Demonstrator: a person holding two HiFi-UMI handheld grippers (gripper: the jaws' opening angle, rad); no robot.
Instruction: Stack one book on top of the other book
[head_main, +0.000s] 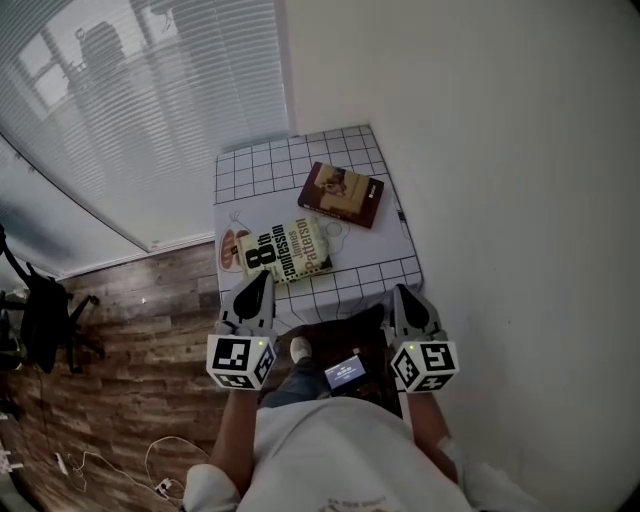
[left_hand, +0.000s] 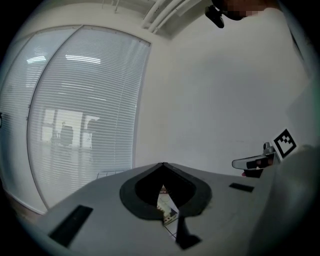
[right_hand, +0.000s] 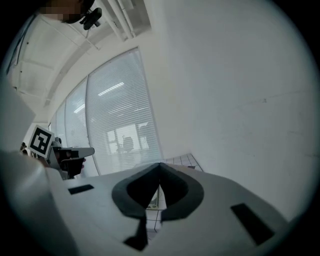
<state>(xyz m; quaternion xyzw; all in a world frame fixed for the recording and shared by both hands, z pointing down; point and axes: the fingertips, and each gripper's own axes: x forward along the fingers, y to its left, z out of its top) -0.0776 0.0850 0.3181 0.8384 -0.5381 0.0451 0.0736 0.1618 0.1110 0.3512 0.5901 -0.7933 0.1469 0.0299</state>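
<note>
At the far left of the head view we see a black chair (head_main: 45, 315) on a wooden floor (head_main: 150, 300). White cables (head_main: 120, 465) lie in the lower left corner. Window blinds (head_main: 150, 100) fill the upper left.

Our left hand-held gripper (head_main: 262, 278) is just left of the lower middle. Its tip points at the lower left corner of the green and white book (head_main: 285, 250). We cannot tell if it touches the book. In the left gripper view its jaws are pressed together and pinch nothing. A thin strip of the book shows through the slit below the tips.

The green and white book lies flat near the lower left edge of the small tabletop (head_main: 260, 170), which has a white cloth with squares. The brown book (head_main: 342, 194) lies flat above it and to the right. The two books are apart.

A small lit screen (head_main: 345, 373) shows low in the middle, between the two grippers.

Our right hand-held gripper (head_main: 403, 292) is at the lower right corner of the tabletop, apart from both books. Its jaws are pressed together too, with nothing in them.

A plain white wall (head_main: 500, 150) fills the right side.
</note>
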